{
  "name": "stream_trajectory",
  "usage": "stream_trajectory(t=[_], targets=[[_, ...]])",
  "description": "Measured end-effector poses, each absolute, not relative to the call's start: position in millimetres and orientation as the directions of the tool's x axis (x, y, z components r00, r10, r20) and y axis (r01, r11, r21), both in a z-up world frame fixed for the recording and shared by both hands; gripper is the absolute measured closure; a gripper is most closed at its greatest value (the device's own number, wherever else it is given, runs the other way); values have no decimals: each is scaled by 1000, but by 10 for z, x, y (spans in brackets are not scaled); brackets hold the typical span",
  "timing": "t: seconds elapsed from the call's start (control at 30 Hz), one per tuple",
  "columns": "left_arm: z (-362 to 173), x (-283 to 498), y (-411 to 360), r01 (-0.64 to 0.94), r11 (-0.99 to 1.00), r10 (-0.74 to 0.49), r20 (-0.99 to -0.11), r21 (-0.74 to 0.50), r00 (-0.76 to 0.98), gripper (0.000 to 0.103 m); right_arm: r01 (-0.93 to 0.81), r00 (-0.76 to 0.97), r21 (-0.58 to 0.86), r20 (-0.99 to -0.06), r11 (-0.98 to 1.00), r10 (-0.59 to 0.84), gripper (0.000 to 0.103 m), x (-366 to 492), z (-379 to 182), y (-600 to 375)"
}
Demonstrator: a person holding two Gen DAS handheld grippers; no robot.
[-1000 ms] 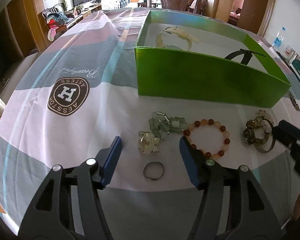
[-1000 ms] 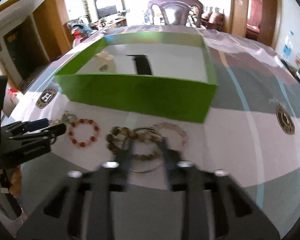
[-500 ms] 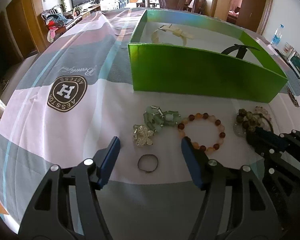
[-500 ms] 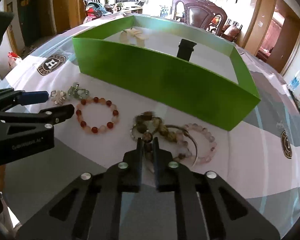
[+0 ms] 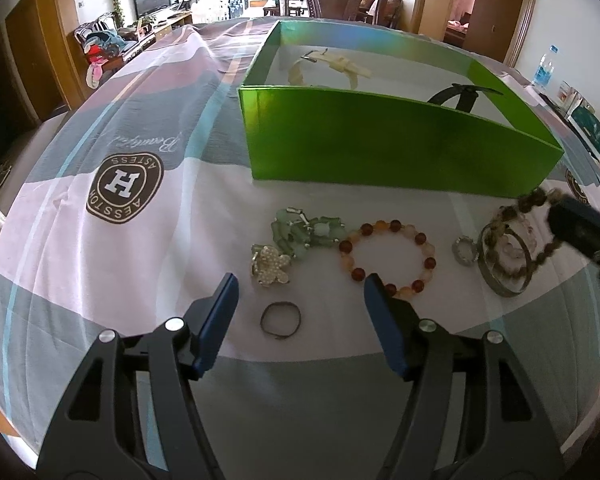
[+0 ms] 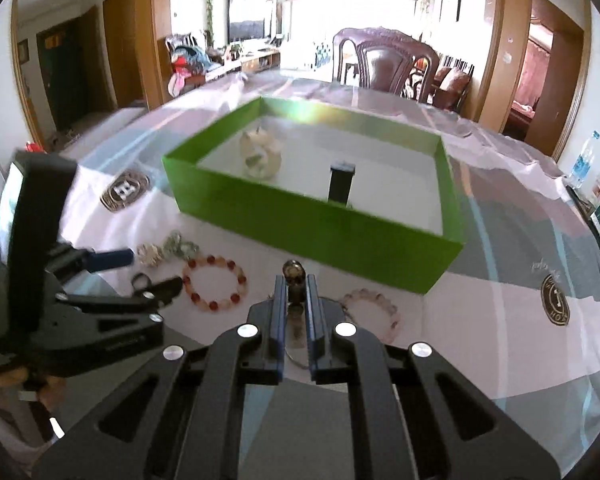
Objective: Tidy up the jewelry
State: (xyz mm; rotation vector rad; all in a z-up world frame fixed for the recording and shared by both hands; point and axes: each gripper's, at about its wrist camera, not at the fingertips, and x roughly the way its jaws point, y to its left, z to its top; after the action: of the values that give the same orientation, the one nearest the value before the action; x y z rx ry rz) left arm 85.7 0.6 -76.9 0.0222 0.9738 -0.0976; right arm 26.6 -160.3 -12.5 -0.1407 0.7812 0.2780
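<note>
On the left, the left hand-held gripper [image 5: 300,304] hangs wide over a thin ring [image 5: 281,319], while the right hand-held gripper [image 6: 296,292], clamped on the brown bead bracelet [image 6: 293,271], must next carry it into the green box [image 6: 312,224].

Green open-topped box [image 5: 380,144] standing on the tablecloth's middle, holding a cream watch [image 5: 340,65] and a black strap [image 5: 460,94]. Lying before its near wall: green stone bracelet [image 5: 306,232], pearl flower brooch [image 5: 270,266], thin ring [image 5: 281,319], orange-red bead bracelet [image 5: 388,256], pale pink bracelet [image 6: 374,310]. Dark brown bead bracelet [image 6: 293,276] lifted, pinched.
</note>
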Motion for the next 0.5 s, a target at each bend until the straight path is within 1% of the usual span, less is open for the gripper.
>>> stream_trajectory(t=[0.37,0.5], targets=[[-764,839,-33,101,995,-75,-827,-22,557,36,-308,662,55,-704,950,255,94,75,-48,-1712],[-769,824,-37,104,994,-80,-825,-26,559,36,-274,676,39,-702,961,222,94,63,-41,-1782]])
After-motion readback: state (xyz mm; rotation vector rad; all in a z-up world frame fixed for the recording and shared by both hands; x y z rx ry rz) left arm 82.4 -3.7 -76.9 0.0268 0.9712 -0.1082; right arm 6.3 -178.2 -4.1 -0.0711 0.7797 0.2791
